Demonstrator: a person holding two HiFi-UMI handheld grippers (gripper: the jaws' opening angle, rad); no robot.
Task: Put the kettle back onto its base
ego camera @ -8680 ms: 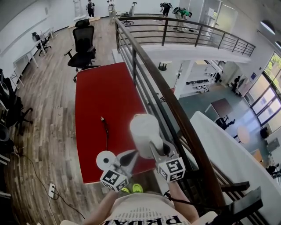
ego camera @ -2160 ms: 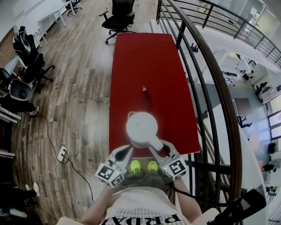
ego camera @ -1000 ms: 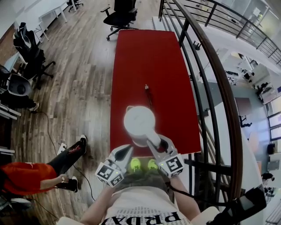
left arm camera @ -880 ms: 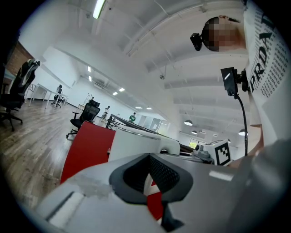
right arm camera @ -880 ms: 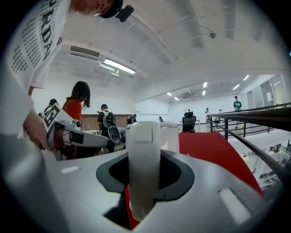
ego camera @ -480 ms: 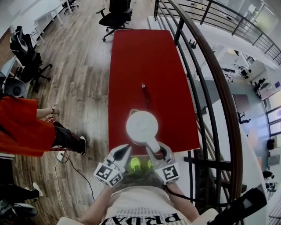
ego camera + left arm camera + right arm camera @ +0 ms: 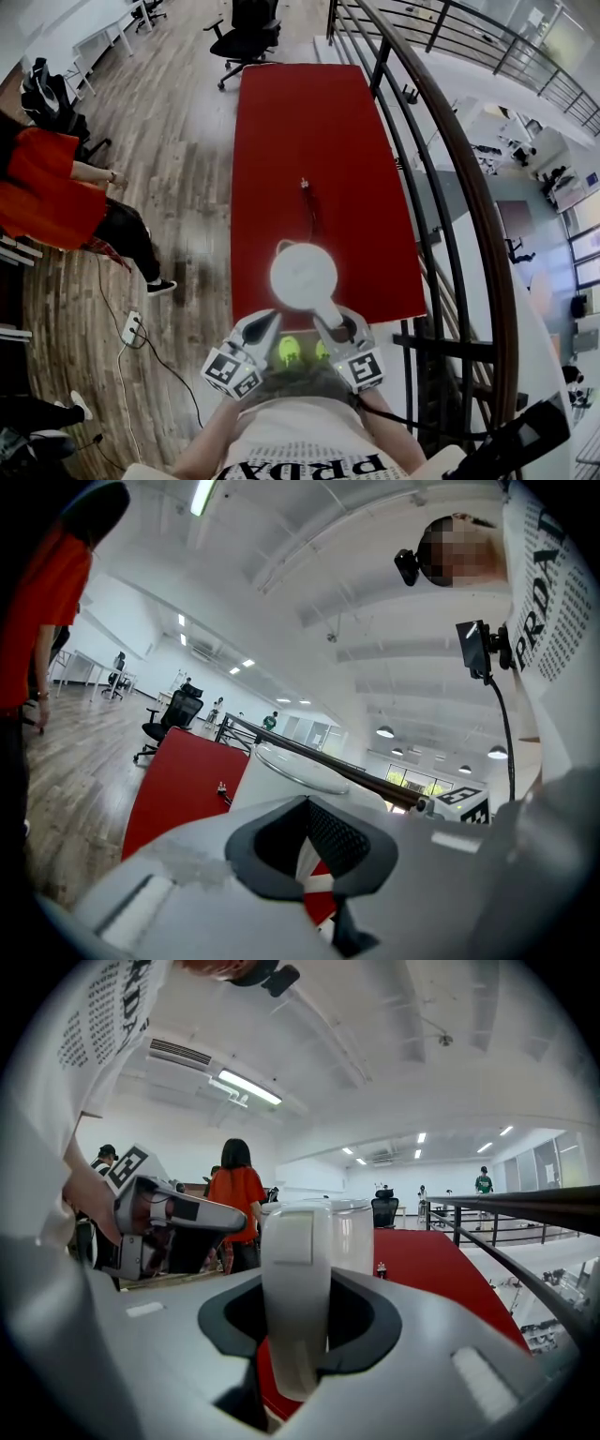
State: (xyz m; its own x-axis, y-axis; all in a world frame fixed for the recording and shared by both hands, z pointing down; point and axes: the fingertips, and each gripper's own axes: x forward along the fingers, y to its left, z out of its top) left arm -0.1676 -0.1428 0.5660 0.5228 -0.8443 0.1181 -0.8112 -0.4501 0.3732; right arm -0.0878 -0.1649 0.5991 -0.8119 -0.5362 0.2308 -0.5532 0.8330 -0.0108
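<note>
Right gripper view shows the right tongs (image 7: pixel 296 1330) squeezed on the kettle's handle (image 7: pixel 292 1260), one jaw on each side. In the left gripper view the left tongs (image 7: pixel 309 846) stand wide with nothing in them, near the kettle (image 7: pixel 303 277) on its left.

The kettle is over the near end of the red table (image 7: pixel 309 112). The base is hidden under it, so I cannot tell if the kettle sits on it yet. A cord (image 7: pixel 311 211) runs from the middle of the table to the kettle's far side, so I think the base is right there.

To do this well, hold the kettle flat and bring it straight down slowly. Let go only when it does not wobble. The left tongs should stay out of the way.
</note>
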